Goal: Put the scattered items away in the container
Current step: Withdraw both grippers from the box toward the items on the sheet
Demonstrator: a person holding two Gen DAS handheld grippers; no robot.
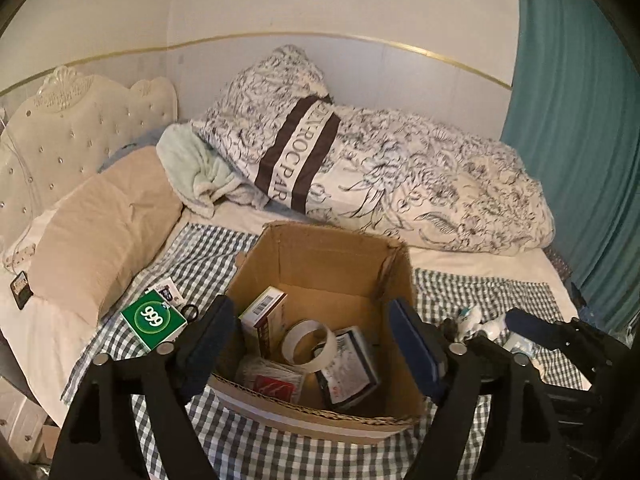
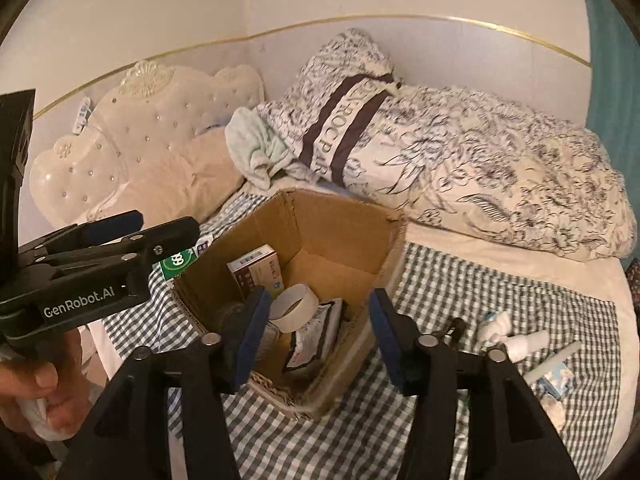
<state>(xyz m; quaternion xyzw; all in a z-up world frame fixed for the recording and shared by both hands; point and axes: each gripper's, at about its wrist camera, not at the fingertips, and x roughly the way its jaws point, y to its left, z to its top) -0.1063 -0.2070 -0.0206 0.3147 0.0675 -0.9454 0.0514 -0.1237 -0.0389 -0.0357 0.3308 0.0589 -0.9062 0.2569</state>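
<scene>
above the cardboard box (image 1: 320, 280) on the bed – left gripper (image 1: 312, 344) wide and empty, right gripper (image 2: 316, 336) half-spread, empty; might snag the box rim reaching for green packet (image 1: 154, 320) beside it.

Surface: bed (image 1: 460, 260), partly under a checked cloth (image 1: 480, 292).
On cloth: open cardboard box (image 1: 320, 264), green "999" box (image 1: 154, 320), white spray bottle (image 2: 524, 342).
Behind: floral duvet (image 1: 420, 176), beige pillow (image 1: 100, 236).
</scene>
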